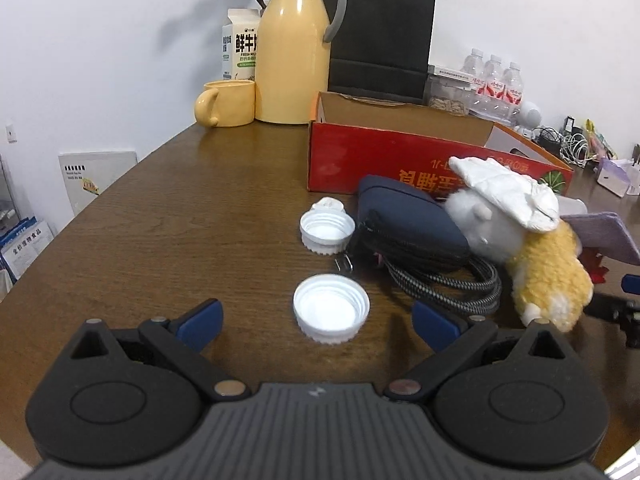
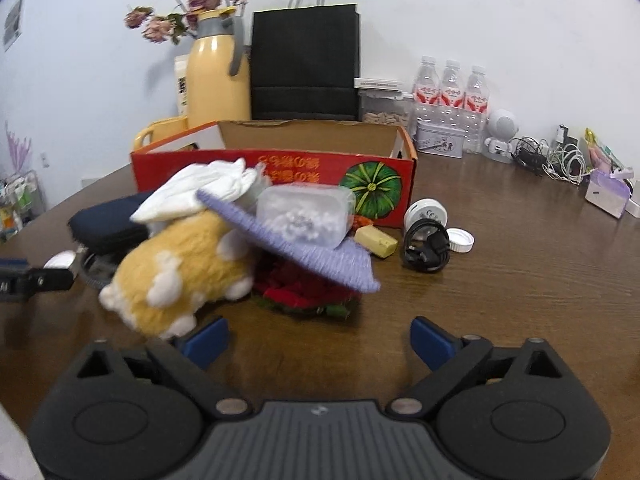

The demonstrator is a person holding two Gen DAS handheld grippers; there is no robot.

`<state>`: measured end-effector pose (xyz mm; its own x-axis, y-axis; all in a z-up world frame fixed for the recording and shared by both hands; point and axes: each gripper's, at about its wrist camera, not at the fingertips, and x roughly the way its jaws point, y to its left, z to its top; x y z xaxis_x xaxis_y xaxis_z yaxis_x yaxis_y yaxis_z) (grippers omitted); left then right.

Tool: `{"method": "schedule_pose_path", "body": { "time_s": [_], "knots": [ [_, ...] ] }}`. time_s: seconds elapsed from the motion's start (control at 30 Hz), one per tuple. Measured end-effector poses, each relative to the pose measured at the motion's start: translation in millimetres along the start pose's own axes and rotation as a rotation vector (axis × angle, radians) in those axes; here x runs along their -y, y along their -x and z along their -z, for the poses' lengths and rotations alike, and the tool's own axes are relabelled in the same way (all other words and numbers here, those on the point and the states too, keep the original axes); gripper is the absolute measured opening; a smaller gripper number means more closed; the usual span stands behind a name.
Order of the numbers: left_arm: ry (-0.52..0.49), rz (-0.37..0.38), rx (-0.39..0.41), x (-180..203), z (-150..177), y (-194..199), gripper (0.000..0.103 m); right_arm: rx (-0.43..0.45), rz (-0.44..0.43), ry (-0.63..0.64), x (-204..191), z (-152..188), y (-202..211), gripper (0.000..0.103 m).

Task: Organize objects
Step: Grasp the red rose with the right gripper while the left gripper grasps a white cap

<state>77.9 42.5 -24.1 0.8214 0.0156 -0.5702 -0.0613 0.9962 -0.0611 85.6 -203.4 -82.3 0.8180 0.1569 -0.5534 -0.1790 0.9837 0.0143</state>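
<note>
A dark wooden tabletop [image 1: 168, 216] runs along a white wall. At the far left stand a yellow mug [image 1: 226, 103], a milk carton [image 1: 240, 44] and a tall yellow flask [image 1: 294, 46], with dried flowers [image 2: 188, 0] behind. Next along the wall is a black paper bag [image 1: 380, 40].

Nearer, the left gripper [image 1: 316, 322] hovers low over the tabletop, its blue fingers [image 1: 200, 322] spread wide and holding nothing. A white cap [image 1: 331, 307] lies open side up between them, untouched. A second white cap [image 1: 327, 230] lies just beyond it, beside a navy pouch [image 1: 408, 224] with a braided cable [image 1: 452, 286] looped at its front.

Behind the pouch sits an open red box [image 2: 276, 180], seemingly empty. In front of it is a heap: a yellow and white plush toy [image 2: 180, 272] with white cloth [image 2: 200, 192] on top, a purple mat [image 2: 320, 256] resting on the toy and on something red [image 2: 304, 292], and a clear tub [image 2: 304, 214] on the mat.

The right gripper [image 2: 318, 344] hangs before this heap, fingers [image 2: 432, 344] apart and empty, the left finger just beside the toy.

Right of the heap lie a yellow block [image 2: 376, 241], a black cord [image 2: 426, 246], a white round device [image 2: 424, 210] and another cap [image 2: 460, 239]. Along the wall stand water bottles [image 2: 450, 92], a tin [image 2: 440, 140], a small white robot figure [image 2: 500, 132], tangled chargers [image 2: 560, 158] and a purple tissue box [image 2: 608, 194].
</note>
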Motion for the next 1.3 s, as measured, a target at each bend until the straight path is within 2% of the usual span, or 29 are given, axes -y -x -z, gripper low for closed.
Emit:
{"method": "schedule_pose_path", "body": {
  "time_s": [0.07,0.13,0.17,0.23,0.33,0.5,0.63,0.8,1.07,1.3],
  "knots": [
    [-0.002,0.006,-0.005,1.1,-1.2,-4.3,0.09,0.003,-0.007,-0.019,2.1,-4.0,-5.5,0.085],
    [-0.016,0.0,0.003,4.6,-1.3,-6.1,0.072,0.007,-0.015,-0.029,2.0,-7.9,-10.4,0.078],
    [-0.021,0.002,0.007,6.2,-1.5,-6.2,0.067,0.011,-0.018,-0.034,1.4,-9.4,-12.3,0.076],
    [-0.02,0.015,0.016,7.7,-1.9,-6.2,0.041,0.015,-0.032,-0.04,0.2,-12.5,-16.0,0.067],
    [-0.025,0.017,0.023,9.8,-1.4,-6.6,0.041,0.02,-0.029,-0.04,-2.3,-14.1,-20.5,0.052],
    [-0.023,0.017,0.026,10.3,-0.8,-5.8,0.041,0.029,-0.041,-0.039,-3.0,-12.1,-18.6,0.045],
    [-0.022,0.019,0.025,10.0,-1.4,-5.5,0.041,0.046,-0.049,-0.037,-1.9,-9.8,-11.5,0.033],
    [-0.016,0.02,0.024,9.9,-1.1,-3.6,0.041,0.06,-0.059,-0.03,-1.1,-5.4,-1.3,0.029],
    [-0.009,0.037,0.044,9.6,-1.9,11.8,0.041,0.087,-0.086,-0.011,-1.1,2.1,24.3,0.028],
    [-0.022,0.061,0.093,11.1,-2.8,38.3,0.041,0.104,-0.139,0.019,-4.0,10.0,51.3,0.028]
  ]
}}
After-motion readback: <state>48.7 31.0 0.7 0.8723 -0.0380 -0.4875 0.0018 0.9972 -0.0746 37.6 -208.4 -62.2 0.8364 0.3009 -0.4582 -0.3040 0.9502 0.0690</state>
